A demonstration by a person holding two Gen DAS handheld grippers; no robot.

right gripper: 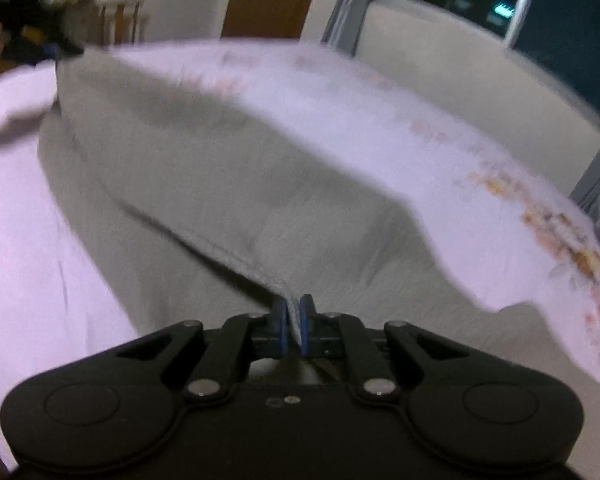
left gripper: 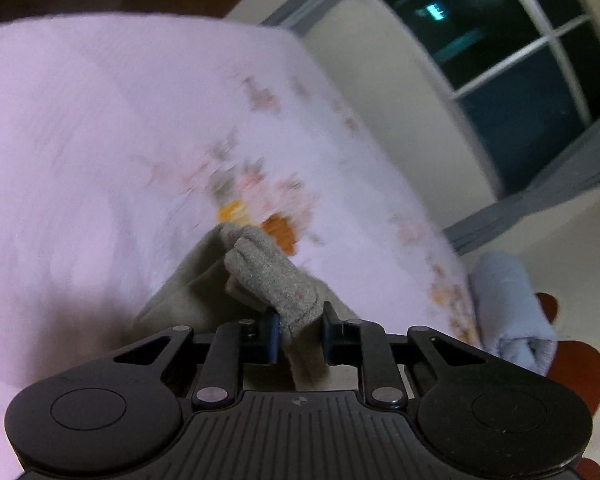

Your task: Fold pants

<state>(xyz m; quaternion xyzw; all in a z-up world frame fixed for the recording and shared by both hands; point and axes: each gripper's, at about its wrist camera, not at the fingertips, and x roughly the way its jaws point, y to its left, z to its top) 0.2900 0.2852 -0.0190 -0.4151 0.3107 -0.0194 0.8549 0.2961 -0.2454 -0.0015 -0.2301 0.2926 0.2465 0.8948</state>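
We recorded one pair of grey pants lying across a bed with a pale lilac, flower-printed sheet. Two grippers were in view, one per hand. The right gripper was clenched on a thin hemmed edge of the fabric. The left gripper had a bunched, thicker fold of the same grey cloth between its pads, apparently pinched, though motion blur left the contact less certain.

From the right gripper the garment ran forward and to the left, its long axis ending at the other gripper, seen small at far upper left. We judged both ends lifted, so the fold depends on bringing one end over the other along that axis.

One rolled pale blue cloth lay beside the bed.
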